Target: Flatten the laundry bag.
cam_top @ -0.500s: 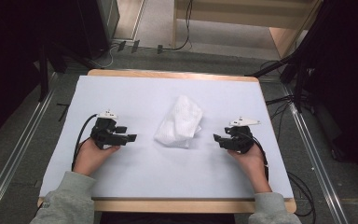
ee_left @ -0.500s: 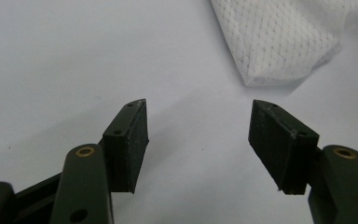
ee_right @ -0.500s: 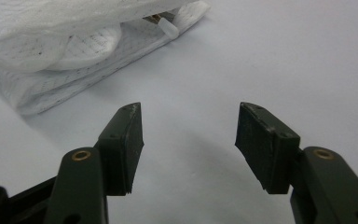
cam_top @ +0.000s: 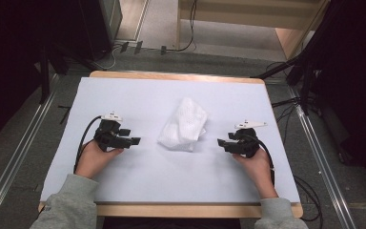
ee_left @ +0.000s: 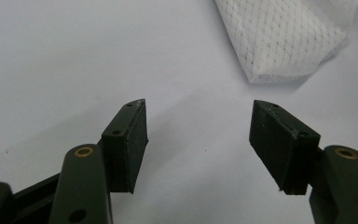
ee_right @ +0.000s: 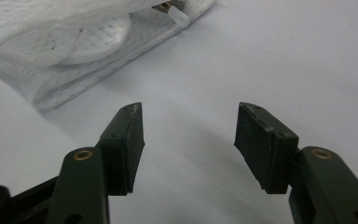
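Left claw (cam_top: 132, 141) and right claw (cam_top: 221, 142) both rest low on the white surface (cam_top: 124, 95), jaws apart, nothing between them. Mesh bag (cam_top: 183, 125) lies crumpled midway between the two, near each but untouched. Looks light, limp, snag-prone, so no stiffness to lever. Best bet: pinch a folded edge or corner (ee_left: 265, 77) nearest each claw.

**White mesh cloth, bundled mid-desk**

A white mesh cloth (cam_top: 183, 125) lies crumpled in a loose, roughly folded bundle on the pale sheet covering the desk (cam_top: 124, 95). It sits about midway between the left and right edges, slightly nearer the far edge than the near one. Its fabric shows a fine dotted weave (ee_left: 279, 37), with layered folds and a puffed upper part (ee_right: 65, 37); its lowest layers lie flat on the sheet
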### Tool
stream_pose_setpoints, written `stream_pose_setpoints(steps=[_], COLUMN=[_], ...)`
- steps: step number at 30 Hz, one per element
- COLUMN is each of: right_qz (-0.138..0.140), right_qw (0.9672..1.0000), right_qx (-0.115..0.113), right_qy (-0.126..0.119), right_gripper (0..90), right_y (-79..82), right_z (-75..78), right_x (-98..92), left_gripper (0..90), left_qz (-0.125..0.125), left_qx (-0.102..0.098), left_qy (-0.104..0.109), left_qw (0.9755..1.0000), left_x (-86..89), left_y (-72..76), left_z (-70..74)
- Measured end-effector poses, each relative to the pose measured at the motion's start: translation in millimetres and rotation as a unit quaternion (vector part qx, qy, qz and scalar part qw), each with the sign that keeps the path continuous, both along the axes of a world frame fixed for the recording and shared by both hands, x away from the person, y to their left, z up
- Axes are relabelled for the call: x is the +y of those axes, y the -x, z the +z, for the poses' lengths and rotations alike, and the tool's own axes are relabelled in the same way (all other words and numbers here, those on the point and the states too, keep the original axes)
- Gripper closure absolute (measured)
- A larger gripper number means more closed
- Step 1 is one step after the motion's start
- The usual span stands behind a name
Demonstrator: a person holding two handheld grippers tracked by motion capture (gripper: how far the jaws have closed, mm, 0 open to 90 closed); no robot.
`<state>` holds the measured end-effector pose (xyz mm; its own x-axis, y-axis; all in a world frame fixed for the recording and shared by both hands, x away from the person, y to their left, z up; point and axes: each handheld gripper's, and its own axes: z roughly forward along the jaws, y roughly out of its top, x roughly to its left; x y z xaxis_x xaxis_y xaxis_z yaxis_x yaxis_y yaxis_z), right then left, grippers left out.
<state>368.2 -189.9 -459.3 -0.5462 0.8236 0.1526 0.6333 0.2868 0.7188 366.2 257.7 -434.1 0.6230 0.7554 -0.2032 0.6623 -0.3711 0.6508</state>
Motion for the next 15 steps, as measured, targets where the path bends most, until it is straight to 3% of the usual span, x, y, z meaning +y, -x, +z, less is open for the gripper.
stream_pose_setpoints(steps=[15], right_qz=[0.006], right_qw=[1.0], right_qx=[0.006], right_qy=[0.0], right_gripper=[43.3], right_y=[1.7], right_z=[-0.7], right_x=[1.8], left_gripper=[37.9], left_qz=[-0.002], left_qx=[0.003], left_qy=[-0.001], left_qw=[1.0], left_x=[0.2], left_y=[-0.2], left_z=[-0.1])
